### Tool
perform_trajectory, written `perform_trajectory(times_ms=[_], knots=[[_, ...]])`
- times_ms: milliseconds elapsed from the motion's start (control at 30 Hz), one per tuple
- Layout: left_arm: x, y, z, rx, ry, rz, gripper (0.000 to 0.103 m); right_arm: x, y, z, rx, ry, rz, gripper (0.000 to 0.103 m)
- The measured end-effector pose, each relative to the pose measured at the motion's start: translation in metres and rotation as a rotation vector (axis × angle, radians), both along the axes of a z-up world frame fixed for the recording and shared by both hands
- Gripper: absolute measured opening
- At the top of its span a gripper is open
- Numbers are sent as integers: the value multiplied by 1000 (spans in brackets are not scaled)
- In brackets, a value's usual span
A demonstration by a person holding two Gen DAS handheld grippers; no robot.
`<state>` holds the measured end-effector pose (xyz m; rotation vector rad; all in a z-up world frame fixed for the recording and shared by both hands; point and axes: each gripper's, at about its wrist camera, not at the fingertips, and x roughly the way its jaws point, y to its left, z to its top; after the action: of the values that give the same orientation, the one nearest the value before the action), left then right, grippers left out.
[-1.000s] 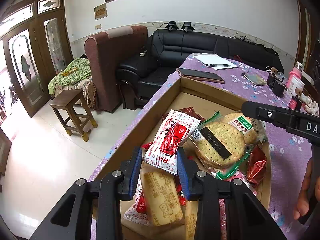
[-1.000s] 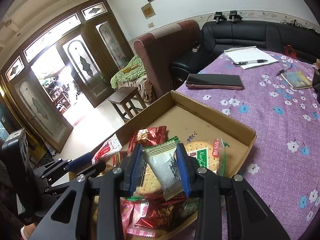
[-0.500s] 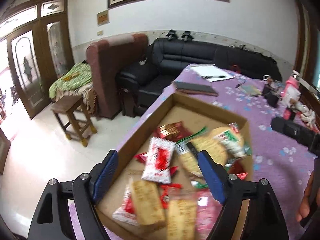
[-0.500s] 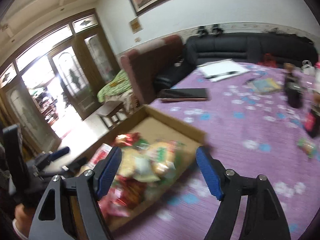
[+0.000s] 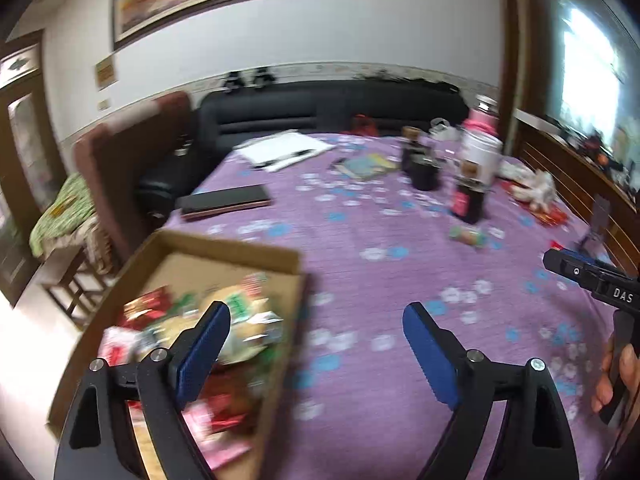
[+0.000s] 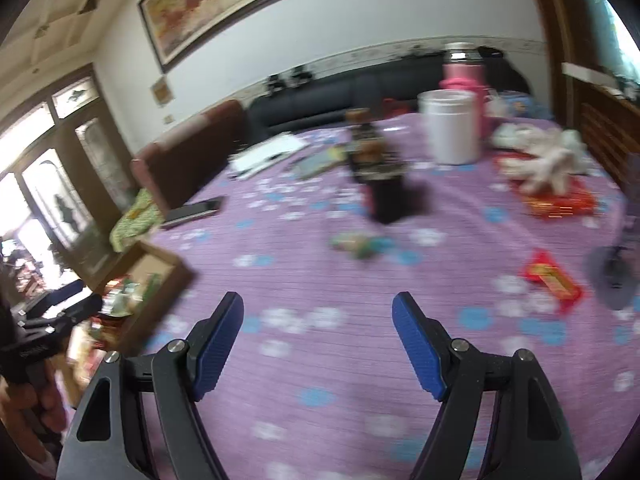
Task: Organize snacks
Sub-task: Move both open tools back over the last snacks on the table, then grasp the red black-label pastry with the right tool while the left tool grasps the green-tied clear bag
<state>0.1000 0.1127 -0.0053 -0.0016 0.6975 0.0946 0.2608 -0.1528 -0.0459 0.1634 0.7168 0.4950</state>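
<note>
Item: loose snacks on the bench, outside the cardboard box (image 5: 224,248); box, already heaped with packets, sits at the bench's left edge.
Green-wrapped snack (image 6: 362,245): mid-bench, ahead of the right gripper (image 6: 318,340), slightly right of its centre line, well apart; long axis roughly crosswise to the fingers.
Red packet (image 6: 554,282): toward the bench's right edge, right of the same fingers, long axis slanting.
Right gripper: fingers spread wide, holding nothing; judged the nearer one to both.
Left gripper (image 5: 316,350): fingers spread, empty, hovering at the box's right wall.
</note>
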Motion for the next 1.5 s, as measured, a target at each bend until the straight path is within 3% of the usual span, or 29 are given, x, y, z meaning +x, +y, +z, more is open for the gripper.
perform_trajectory(times_ms=[233,367,533,700,800,833,1167,1267,1400,1467,1500], knots=[[42,-56,-7,-18,40,-102,91,26,-88,-20,-95,12,-107,76],[64,-73,-17,-54,74,-123,91,46,-111,-32,-138,38,-110,76],[94,-87,-34,-102,117,-135,91,67,-107,-43,-235,42,-75,75],[131,-101,-48,-190,164,-142,91,83,-96,-54,-324,59,-40,58],[150,-114,-54,-218,186,-142,91,93,-100,-63,-339,109,-56,27],[154,-118,-56,-219,191,-143,91,94,-104,-64,-331,113,-71,20],[199,-144,-76,-244,213,-32,91,55,-115,-38,-130,82,-67,19],[212,-151,-87,-197,252,2,91,39,-112,-30,-79,70,-46,19],[214,-160,-93,-111,238,11,90,22,-109,-23,-31,58,-35,19],[213,-160,-92,-78,225,19,79,15,-107,-22,-16,57,-32,19],[212,-160,-92,-74,223,9,62,13,-106,-22,-11,59,-29,19]])
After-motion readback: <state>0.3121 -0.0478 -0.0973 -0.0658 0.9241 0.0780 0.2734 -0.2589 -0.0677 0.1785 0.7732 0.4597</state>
